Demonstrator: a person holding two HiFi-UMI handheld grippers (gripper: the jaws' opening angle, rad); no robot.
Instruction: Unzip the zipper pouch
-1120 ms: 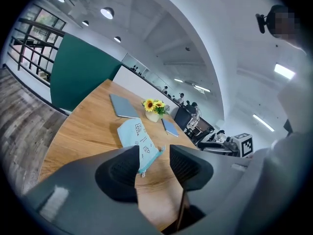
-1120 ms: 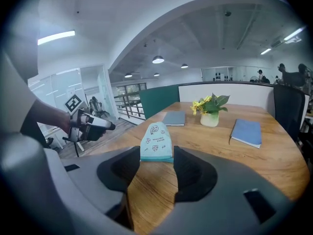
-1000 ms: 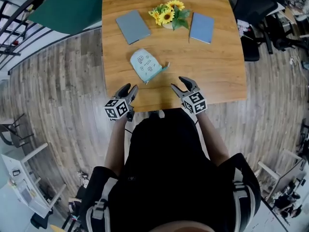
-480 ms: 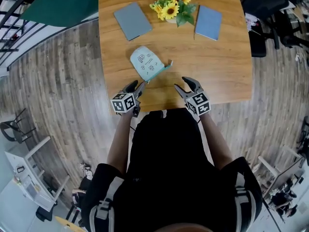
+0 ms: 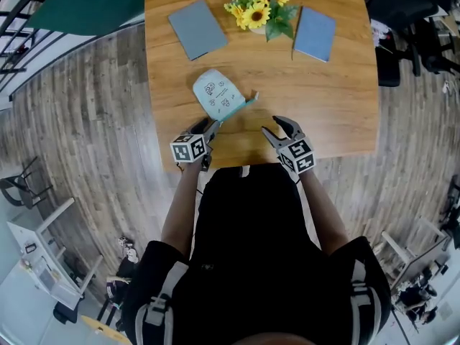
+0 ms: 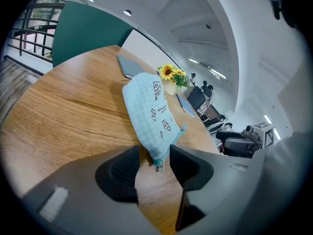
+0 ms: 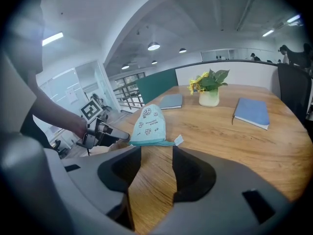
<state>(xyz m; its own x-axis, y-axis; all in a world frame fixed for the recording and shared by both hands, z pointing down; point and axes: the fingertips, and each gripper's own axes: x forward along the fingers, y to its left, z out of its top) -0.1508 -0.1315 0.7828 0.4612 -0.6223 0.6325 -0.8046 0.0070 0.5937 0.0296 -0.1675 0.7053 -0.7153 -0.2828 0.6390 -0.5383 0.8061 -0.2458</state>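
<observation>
A light-blue checked zipper pouch [image 5: 218, 96] with small prints lies flat on the wooden table [image 5: 323, 99]. Its zipper edge, with a small tag [image 5: 253, 96], faces right. My left gripper [image 5: 209, 129] is low at the pouch's near end. In the left gripper view the pouch's corner [image 6: 157, 153] and its metal pull ring sit between the open jaws, and the pads do not press. My right gripper [image 5: 281, 126] hovers open over bare wood, right of the pouch [image 7: 148, 123]. Its jaws have just been closing a little with nothing between them.
Two grey-blue notebooks [image 5: 196, 29] [image 5: 314, 33] lie at the far side, with a vase of sunflowers [image 5: 262, 9] between them. The table's near edge runs just behind both grippers. A black chair [image 5: 392, 20] stands off the right side.
My left gripper has moved forward and down from the table's near edge until its jaws stand around the pouch's near corner. The right gripper has sunk slightly.
</observation>
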